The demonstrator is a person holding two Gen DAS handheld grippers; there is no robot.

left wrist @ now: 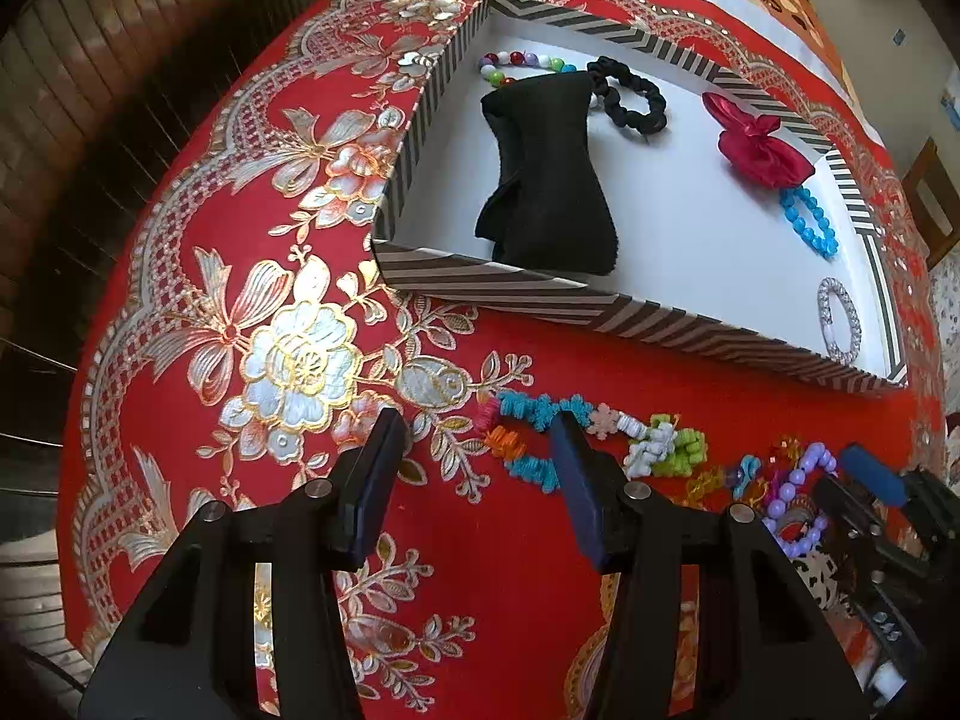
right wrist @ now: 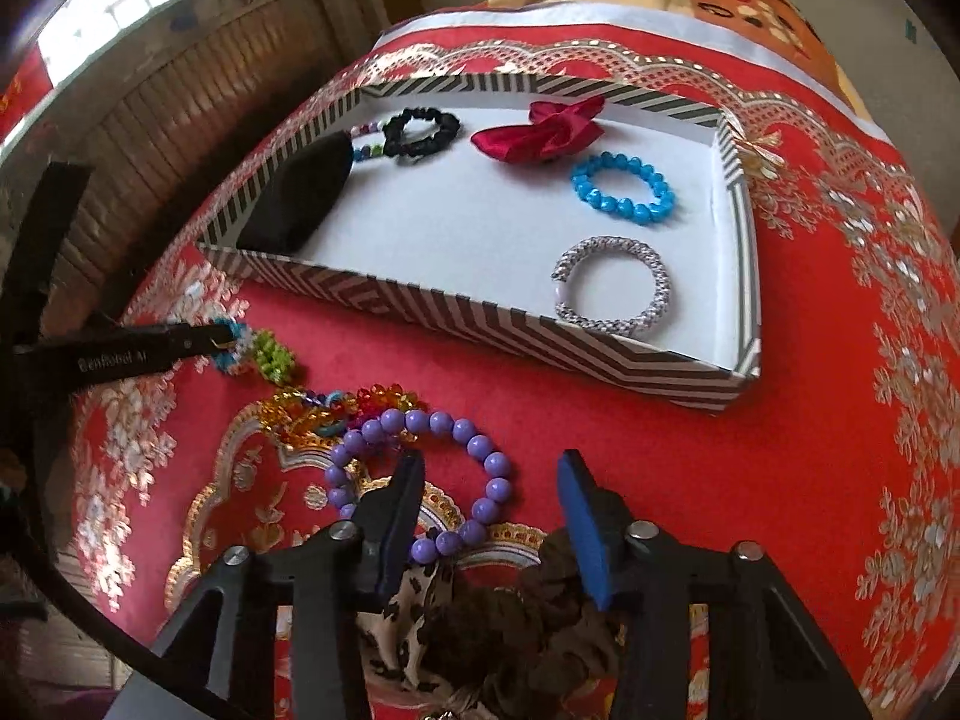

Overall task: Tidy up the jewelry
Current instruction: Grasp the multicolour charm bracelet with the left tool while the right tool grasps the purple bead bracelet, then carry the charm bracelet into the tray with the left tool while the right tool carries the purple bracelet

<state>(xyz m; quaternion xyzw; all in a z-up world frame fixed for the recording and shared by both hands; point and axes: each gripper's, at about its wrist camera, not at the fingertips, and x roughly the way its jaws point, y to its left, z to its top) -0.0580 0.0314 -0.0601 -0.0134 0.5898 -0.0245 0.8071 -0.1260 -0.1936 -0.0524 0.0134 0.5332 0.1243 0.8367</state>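
My left gripper (left wrist: 477, 441) hangs open over the red cloth; its right finger overlaps a fuzzy teal, orange, white and green bracelet (left wrist: 600, 435), whose left loop lies between the jaws untouched. My right gripper (right wrist: 492, 474) is open too. Its left finger stands inside a purple bead bracelet (right wrist: 480, 450) and the ring's right side lies between the jaws, pads apart from it. The striped box (right wrist: 480, 312) holds a black pouch (left wrist: 540, 180), a black scrunchie (right wrist: 420, 129), a red bow (right wrist: 540, 132), a blue bead bracelet (right wrist: 624, 189) and a silver bracelet (right wrist: 612, 285).
An orange crystal bracelet (right wrist: 336, 408) lies left of the purple one. A leopard scrunchie (right wrist: 414, 600) and a brown one (right wrist: 528, 618) lie under my right gripper. The left gripper (right wrist: 222, 336) reaches in from the left. The table edge drops off at left.
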